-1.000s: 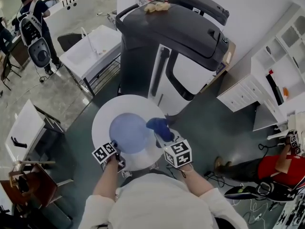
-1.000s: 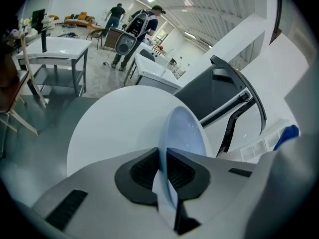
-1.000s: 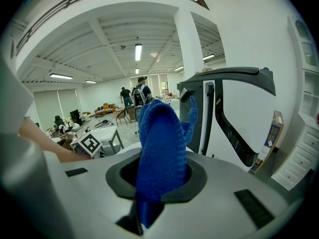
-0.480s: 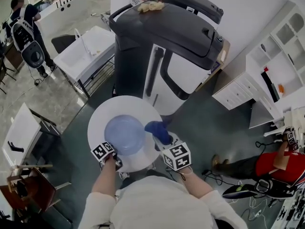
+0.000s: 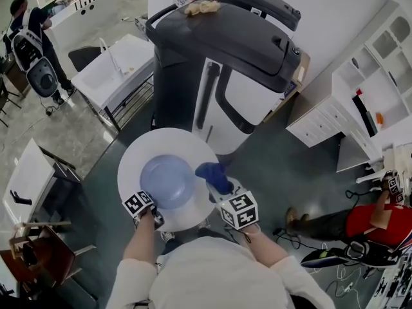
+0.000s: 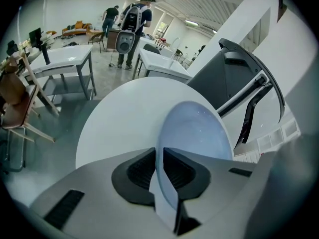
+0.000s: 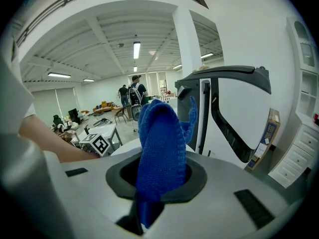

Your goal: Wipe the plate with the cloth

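**A:** What is held, and by which gripper?

**B:** The left gripper [image 6: 160,169] is pinched narrowly on the near rim of the pale blue round plate [image 6: 197,133], which is seen tilted and stretching ahead of its jaws. The right gripper [image 7: 158,180] is clamped on the blue knitted cloth [image 7: 162,133], whose free end stands loose beyond its jaws.

**A:** How are they expected to handle?

**B:** The plate is judged stiff, smooth, probably slippery and breakable, so it is best taken at the rim with the face left free. The cloth is judged soft and light, and is best gripped low.

**A:** And farther out?

**B:** The round white table [image 5: 138,152] is seen below and beyond the left gripper. The cloth is held just beside the plate's rim, but contact cannot be told.
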Action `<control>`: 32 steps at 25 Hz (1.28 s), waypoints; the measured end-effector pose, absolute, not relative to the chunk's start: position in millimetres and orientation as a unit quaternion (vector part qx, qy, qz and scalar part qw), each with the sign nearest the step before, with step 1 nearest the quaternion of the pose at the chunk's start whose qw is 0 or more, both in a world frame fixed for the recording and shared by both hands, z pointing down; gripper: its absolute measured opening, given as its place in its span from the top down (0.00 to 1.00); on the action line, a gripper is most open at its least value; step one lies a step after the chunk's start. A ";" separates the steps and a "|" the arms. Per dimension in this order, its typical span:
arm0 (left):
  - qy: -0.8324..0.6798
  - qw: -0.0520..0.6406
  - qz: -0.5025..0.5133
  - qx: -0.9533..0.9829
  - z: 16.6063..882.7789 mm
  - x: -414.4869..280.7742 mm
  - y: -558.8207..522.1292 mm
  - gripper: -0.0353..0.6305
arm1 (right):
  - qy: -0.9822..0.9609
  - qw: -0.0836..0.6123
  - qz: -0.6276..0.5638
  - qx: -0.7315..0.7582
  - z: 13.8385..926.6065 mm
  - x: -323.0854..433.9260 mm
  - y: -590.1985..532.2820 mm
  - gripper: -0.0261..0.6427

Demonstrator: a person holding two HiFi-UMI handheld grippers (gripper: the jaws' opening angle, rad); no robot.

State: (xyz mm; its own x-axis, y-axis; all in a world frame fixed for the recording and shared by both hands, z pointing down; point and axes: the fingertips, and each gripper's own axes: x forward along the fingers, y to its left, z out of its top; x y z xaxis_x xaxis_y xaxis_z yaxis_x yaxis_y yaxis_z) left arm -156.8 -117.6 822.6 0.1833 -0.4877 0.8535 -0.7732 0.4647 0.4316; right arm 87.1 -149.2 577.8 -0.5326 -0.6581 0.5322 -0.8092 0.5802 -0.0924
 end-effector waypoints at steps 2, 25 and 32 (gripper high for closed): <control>-0.625 0.581 0.116 0.509 820.3 -156.6 -119.2 0.88 | -0.861 0.226 0.167 0.423 578.5 84.4 -149.5 0.83; -0.636 0.485 0.089 0.594 738.7 -178.3 -130.0 0.85 | -0.882 0.207 0.167 0.390 576.6 55.9 -147.3 0.83; -0.606 0.438 0.072 0.660 690.6 -154.7 -135.2 0.88 | -0.885 0.202 0.166 0.384 575.1 47.4 -147.1 0.83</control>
